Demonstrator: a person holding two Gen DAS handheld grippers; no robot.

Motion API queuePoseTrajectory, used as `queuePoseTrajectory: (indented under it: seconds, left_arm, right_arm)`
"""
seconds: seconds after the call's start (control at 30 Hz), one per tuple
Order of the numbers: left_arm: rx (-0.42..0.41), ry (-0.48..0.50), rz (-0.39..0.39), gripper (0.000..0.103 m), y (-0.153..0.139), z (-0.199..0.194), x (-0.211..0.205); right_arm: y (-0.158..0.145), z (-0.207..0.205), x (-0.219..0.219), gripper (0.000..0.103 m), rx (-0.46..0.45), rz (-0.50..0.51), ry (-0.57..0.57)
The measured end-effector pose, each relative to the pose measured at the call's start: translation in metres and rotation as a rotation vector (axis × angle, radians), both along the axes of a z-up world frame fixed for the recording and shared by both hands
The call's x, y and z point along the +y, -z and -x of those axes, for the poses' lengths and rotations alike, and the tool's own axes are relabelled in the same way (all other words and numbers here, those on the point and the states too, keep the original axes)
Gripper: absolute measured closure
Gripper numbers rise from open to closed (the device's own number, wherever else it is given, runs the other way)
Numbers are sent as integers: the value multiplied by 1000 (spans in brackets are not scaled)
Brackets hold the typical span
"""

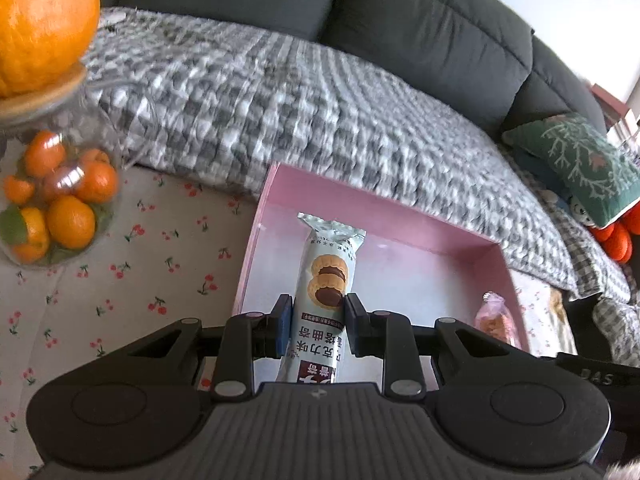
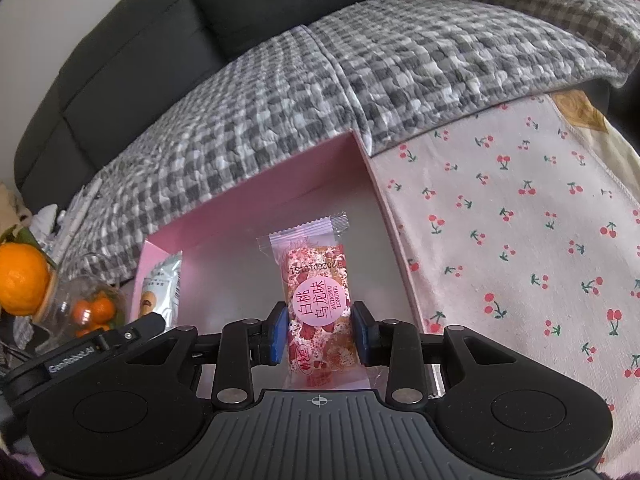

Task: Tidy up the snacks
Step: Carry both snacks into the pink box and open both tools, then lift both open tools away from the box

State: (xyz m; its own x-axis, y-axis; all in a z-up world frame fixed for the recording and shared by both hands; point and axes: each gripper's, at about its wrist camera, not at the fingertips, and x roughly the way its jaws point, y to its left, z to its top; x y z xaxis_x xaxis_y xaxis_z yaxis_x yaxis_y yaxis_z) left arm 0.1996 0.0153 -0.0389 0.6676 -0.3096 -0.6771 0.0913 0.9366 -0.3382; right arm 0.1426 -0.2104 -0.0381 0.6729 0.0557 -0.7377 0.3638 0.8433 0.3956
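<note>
Holding over pink box [image 1: 384, 216]: left gripper [image 1: 318, 322] clamped on cookie packet [image 1: 322, 280], right gripper [image 2: 320, 330] clamped on pink nougat packet [image 2: 318, 288]; mandarin jar [image 1: 56, 196] at ten o'clock on cherry-print worktop [image 1: 132, 264].
</note>
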Motion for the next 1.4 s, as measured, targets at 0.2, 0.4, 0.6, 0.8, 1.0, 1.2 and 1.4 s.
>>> queuePoseTrajectory:
  seconds: [0.2, 0.4, 0.6, 0.8, 1.0, 1.2, 1.4]
  left_arm:
    - [-2, 18, -38, 78, 8, -2, -4]
    - [-21, 44, -101, 64, 6, 0, -10]
    - [-41, 76, -150, 43, -3, 9, -18]
    - [-31, 86, -170, 31, -15, 25, -16]
    - [-23, 98, -186, 20, -24, 43, -10]
    - [-1, 86, -176, 10, -34, 60, 2]
    - [41, 95, -187, 1, -43, 76, 9]
  right_arm:
    - [5, -1, -1, 69, 17, 4, 6]
    - [6, -3, 0, 61, 32, -19, -3]
    - [-2, 5, 2, 52, 30, -16, 5]
    - [-17, 21, 12, 37, 29, 18, -3]
    - [-33, 38, 22, 28, 60, 64, -10]
    - [-46, 56, 37, 19, 97, 112, -28]
    - [-56, 72, 51, 13, 139, 134, -49]
